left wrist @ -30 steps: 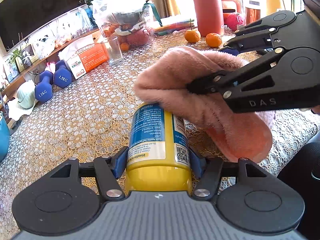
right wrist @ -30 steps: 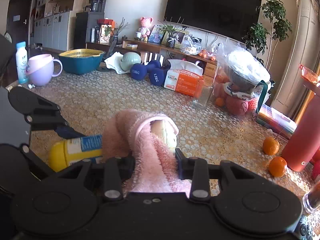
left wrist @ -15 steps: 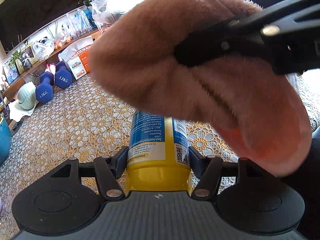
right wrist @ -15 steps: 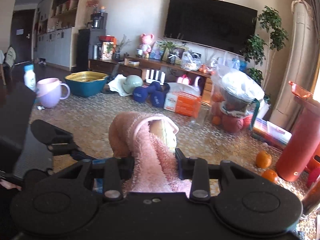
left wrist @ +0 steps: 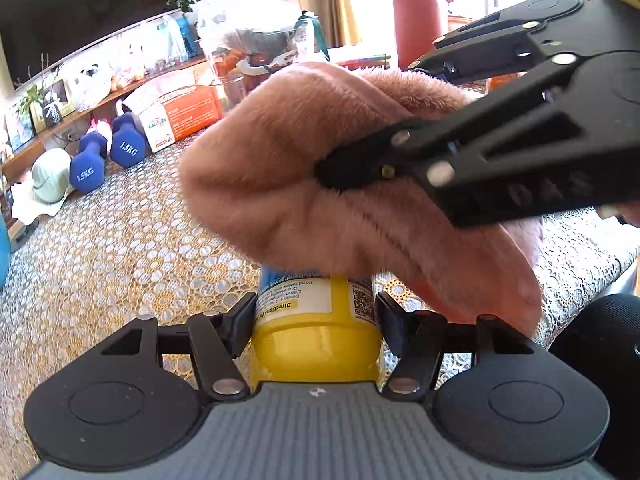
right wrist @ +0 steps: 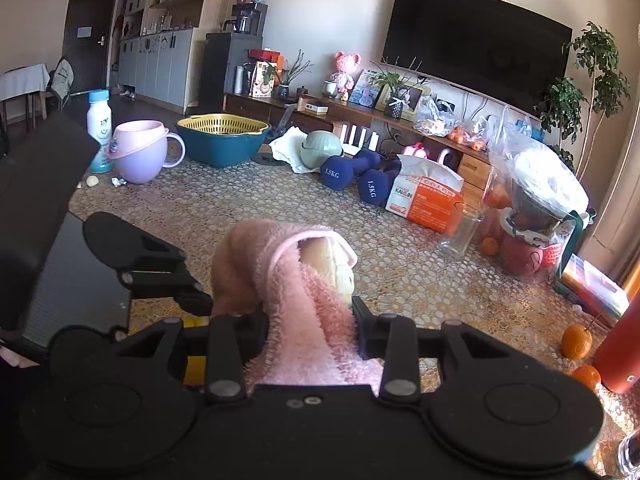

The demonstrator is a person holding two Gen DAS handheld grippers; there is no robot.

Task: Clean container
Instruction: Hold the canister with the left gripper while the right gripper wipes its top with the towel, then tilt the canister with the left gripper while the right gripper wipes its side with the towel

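Note:
A yellow container (left wrist: 316,332) with a blue and white label lies between the fingers of my left gripper (left wrist: 316,320), which is shut on it. A fluffy pink cloth (left wrist: 320,184) covers the container's far end and most of its label. My right gripper (right wrist: 310,320) is shut on that cloth (right wrist: 308,304) and comes in from the right in the left wrist view. In the right wrist view only a sliver of yellow container (right wrist: 195,364) shows below the cloth, with the left gripper's fingers (right wrist: 160,272) to the left.
A lace-covered table (left wrist: 120,248) carries blue dumbbells (left wrist: 104,156), an orange box (left wrist: 180,114), a glass (right wrist: 458,232), a bagged fruit jar (right wrist: 532,216), oranges (right wrist: 576,342) and a red bottle (left wrist: 416,16). A pink jug (right wrist: 140,150) and a teal basket (right wrist: 222,140) stand far left.
The cloth in my right gripper went from the container's far end up close to the camera, and now lies over the label, further down the container. The left gripper stays still.

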